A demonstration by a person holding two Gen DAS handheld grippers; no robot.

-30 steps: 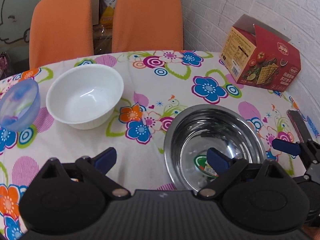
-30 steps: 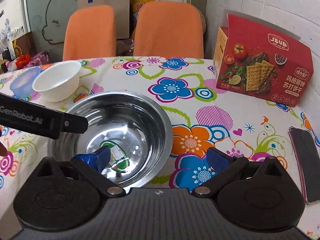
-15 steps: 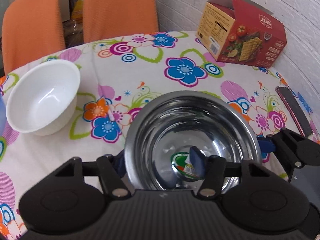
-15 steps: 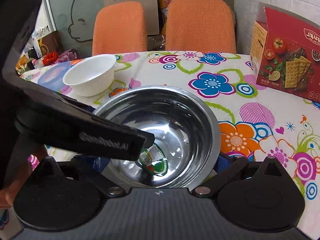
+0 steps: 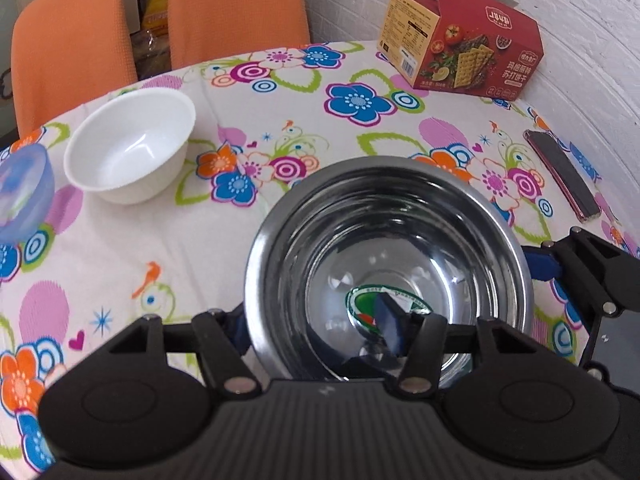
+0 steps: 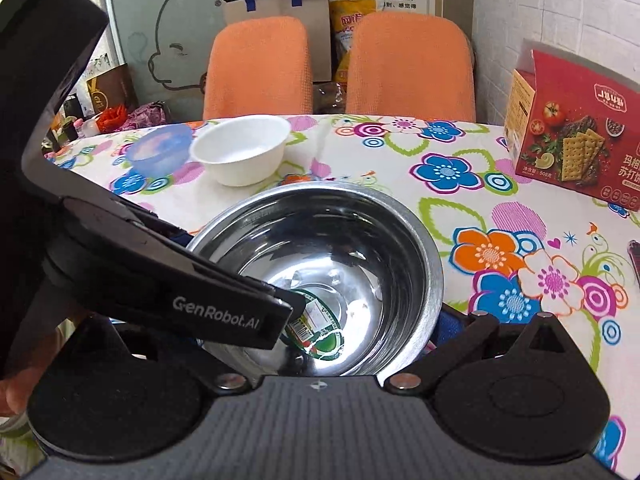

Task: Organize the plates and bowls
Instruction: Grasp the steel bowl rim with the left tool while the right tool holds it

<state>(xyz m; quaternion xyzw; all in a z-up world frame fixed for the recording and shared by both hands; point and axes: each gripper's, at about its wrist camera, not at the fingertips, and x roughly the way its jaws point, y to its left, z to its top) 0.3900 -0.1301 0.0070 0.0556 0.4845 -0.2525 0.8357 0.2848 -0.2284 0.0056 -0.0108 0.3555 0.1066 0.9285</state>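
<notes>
A steel bowl [image 5: 400, 224] [image 6: 360, 240] with a green sticker inside stands close in front of both cameras. My left gripper [image 5: 312, 328] straddles its left rim: one blue pad is inside near the sticker, the other finger is outside under the rim. The jaws stand apart, so it is open. My right gripper [image 6: 320, 328] is open around the bowl's near side. Its right finger [image 6: 452, 324] is just outside the wall, and its left finger is hidden behind the left gripper's body [image 6: 200, 300]. A white bowl [image 5: 128, 144] [image 6: 244, 148] and a blue translucent bowl [image 5: 20, 192] [image 6: 160, 152] stand further left.
A red cracker box [image 5: 468, 56] [image 6: 572, 144] stands at the back right by the white brick wall. A phone [image 5: 564, 176] lies near the right table edge. Two orange chairs [image 6: 408, 64] stand behind the flowered tablecloth [image 5: 280, 128]. A person's hand [image 6: 12, 392] shows at far left.
My left gripper moved right onto the steel bowl, put one finger inside and narrowed its jaws. My right gripper came closer, so the bowl's near side now lies between its fingers.
</notes>
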